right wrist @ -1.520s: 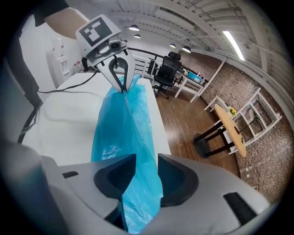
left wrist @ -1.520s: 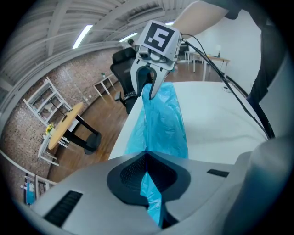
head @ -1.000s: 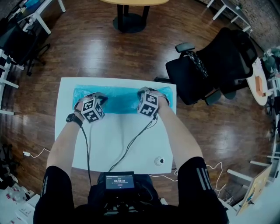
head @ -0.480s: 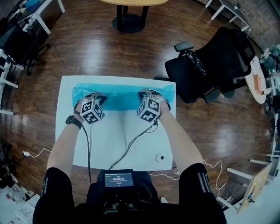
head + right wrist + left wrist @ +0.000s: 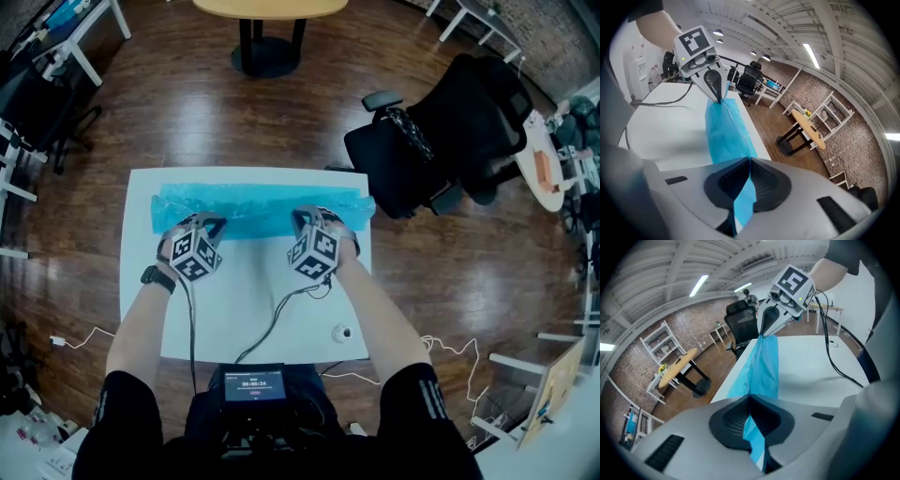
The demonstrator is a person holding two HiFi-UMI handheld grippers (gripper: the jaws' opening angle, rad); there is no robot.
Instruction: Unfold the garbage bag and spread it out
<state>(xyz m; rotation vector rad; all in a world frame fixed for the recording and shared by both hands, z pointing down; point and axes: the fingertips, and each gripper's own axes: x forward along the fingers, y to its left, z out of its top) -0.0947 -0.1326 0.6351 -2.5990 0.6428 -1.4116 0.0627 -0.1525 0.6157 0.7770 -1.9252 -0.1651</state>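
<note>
Garbage bag (image 5: 725, 136) in just-opening right claw (image 5: 749, 164)

White table (image 5: 234, 300): garbage bag (image 5: 253, 202) along far edge; small round object (image 5: 344, 332) front-right.

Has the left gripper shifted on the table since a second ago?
Yes. The left gripper, shut on the garbage bag's near edge, has drawn back toward the person, farther from the white table's far edge.
</note>
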